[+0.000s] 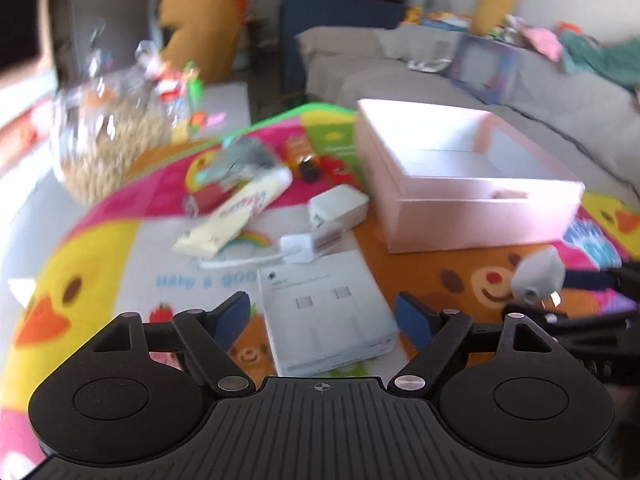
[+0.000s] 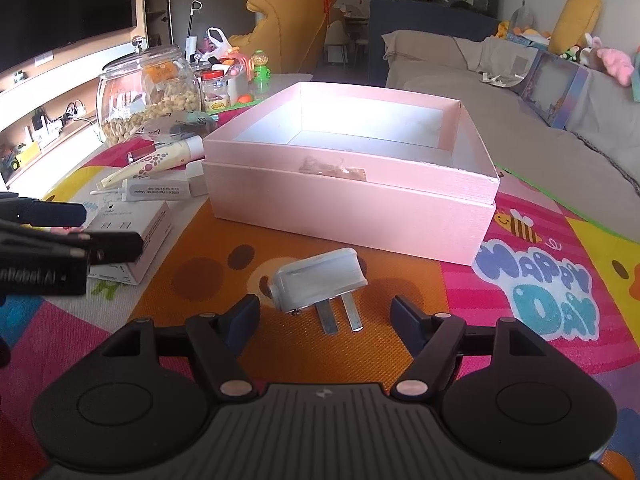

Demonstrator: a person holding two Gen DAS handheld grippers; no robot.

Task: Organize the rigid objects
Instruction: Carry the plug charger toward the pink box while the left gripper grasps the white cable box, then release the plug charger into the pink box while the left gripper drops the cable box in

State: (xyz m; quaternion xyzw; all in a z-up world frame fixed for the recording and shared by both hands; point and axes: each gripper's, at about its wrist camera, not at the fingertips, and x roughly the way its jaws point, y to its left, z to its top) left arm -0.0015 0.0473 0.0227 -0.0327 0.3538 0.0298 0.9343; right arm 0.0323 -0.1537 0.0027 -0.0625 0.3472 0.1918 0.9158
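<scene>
Matte black all over on the left gripper [image 1: 324, 316]: ribbed central plate with a small crosshair mark, round discs at 4 and 8 o'clock, silver pivot screws, blue padded fingers [image 1: 412, 320]. The right gripper [image 2: 325, 316] looks identical, its blue pads darker.

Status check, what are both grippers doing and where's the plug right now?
Left gripper open over white carton. Right gripper open, plug adapter on mat just ahead. Pink box empty behind it. Nothing blocking.
</scene>
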